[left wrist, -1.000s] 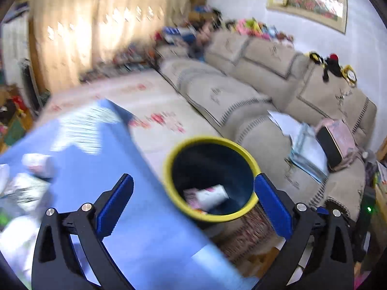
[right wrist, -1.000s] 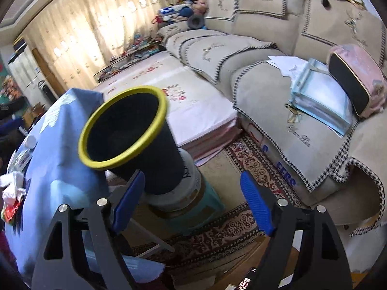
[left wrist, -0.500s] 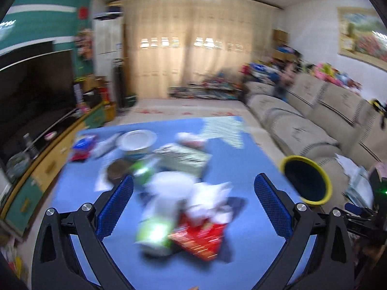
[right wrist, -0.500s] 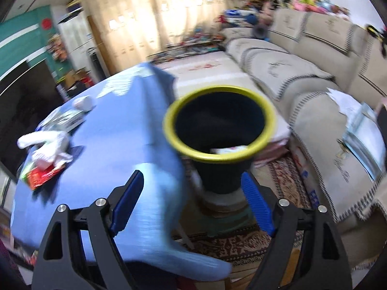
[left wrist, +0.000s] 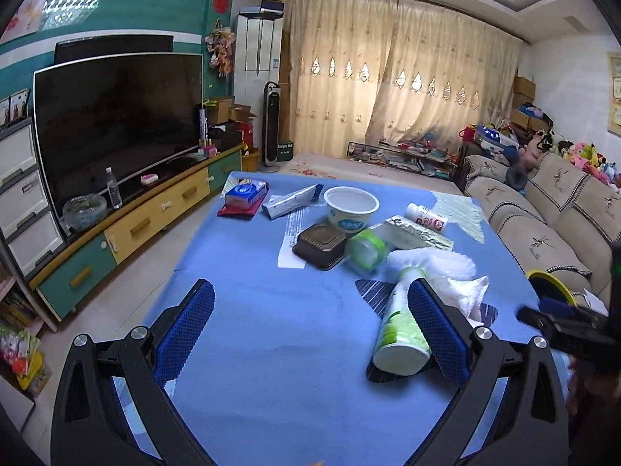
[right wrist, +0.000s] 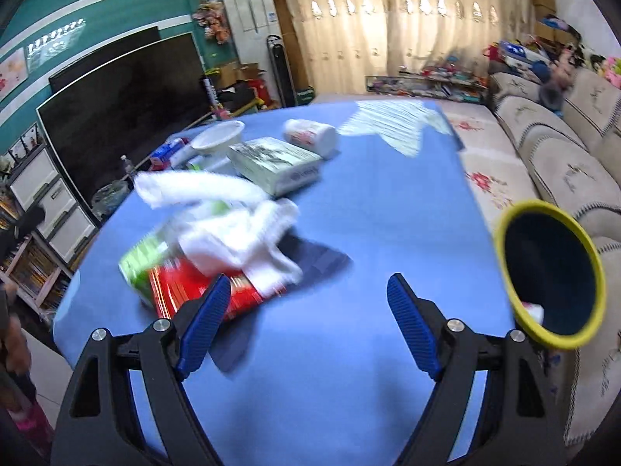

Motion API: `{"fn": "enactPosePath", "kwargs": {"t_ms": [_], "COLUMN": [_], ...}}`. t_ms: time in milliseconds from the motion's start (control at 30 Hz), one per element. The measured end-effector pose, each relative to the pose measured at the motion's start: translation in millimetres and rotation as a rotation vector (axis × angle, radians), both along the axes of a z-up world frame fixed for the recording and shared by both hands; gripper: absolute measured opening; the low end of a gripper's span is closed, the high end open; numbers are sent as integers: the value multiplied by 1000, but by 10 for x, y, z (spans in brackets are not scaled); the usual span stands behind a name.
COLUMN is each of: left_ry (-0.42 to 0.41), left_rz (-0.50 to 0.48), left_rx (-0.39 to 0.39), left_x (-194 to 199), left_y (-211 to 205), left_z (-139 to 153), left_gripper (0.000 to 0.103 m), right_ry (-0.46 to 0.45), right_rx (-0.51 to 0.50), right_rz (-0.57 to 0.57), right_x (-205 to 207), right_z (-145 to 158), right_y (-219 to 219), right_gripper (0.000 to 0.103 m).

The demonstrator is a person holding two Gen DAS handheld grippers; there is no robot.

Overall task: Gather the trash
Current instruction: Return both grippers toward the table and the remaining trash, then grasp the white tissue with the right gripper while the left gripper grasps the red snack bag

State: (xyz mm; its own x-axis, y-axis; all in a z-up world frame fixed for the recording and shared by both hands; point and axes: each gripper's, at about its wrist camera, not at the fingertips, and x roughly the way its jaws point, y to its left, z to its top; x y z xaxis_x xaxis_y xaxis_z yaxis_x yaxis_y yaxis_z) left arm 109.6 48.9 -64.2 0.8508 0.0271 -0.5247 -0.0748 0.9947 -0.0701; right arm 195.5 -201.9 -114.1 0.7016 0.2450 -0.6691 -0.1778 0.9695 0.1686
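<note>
— Two grippers, both mine, both spread wide and holding nothing. What lies ahead of the left gripper (left wrist: 310, 330)?

— One green-and-white bottle (left wrist: 401, 334) on its side, just inside my right-hand pad, its flat base toward me and its long axis running away from the fingers, leaning slightly left. Its far end is tucked under one heap of white tissue (left wrist: 446, 272). Farther ahead of the fingers: one dark brown tray (left wrist: 321, 244), one green-rimmed clear cup (left wrist: 365, 252) tipped over with its mouth toward me, one white bowl (left wrist: 351, 207) upright, one silver box (left wrist: 417, 233), one small white bottle (left wrist: 427, 215) lying down, one toothpaste box (left wrist: 293, 202) and one blue tissue pack (left wrist: 246, 194). All of it sits on the blue tablecloth (left wrist: 252, 291).

— And the right gripper (right wrist: 306, 326)?

— Open over the cloth (right wrist: 368, 213). One red wrapper (right wrist: 186, 291) touches my left-hand pad in that view, with the blurred tissue (right wrist: 233, 229) over it and the green bottle (right wrist: 143, 260) beside it; the blur hides finer detail.

— The bin?

— One yellow-rimmed bin (right wrist: 551, 279) off to the right of the right-hand pad, beyond the table edge, its mouth tilted toward me, something white (right wrist: 533, 310) at its bottom
</note>
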Motion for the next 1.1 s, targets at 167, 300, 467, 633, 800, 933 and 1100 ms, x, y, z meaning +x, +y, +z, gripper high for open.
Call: {"fn": "enactPosePath", "kwargs": {"t_ms": [167, 300, 467, 633, 800, 933, 1100], "left_ry": [12, 18, 32, 37, 32, 21, 2], "left_rz": [-3, -9, -17, -17, -23, -29, -57], "left_rx": [1, 4, -10, -16, -14, -12, -17], "left_x": [72, 145, 230, 244, 196, 164, 104], "left_y": [-23, -54, -90, -96, -127, -157, -199], "left_z": [-74, -136, -190, -223, -213, -190, -155], "left_gripper": [98, 98, 98, 98, 98, 98, 98], "right_ry": [72, 133, 145, 95, 1, -63, -112], "right_rx": [9, 39, 50, 72, 88, 95, 160], "right_rz": [10, 17, 38, 49, 58, 64, 83], "right_x": [404, 611, 669, 544, 391, 261, 157], "right_z": [-133, -263, -295, -153, 207, 484, 773], "right_y": [184, 247, 316, 314, 260, 203, 55], "right_gripper": [55, 51, 18, 6, 5, 5, 5]}}
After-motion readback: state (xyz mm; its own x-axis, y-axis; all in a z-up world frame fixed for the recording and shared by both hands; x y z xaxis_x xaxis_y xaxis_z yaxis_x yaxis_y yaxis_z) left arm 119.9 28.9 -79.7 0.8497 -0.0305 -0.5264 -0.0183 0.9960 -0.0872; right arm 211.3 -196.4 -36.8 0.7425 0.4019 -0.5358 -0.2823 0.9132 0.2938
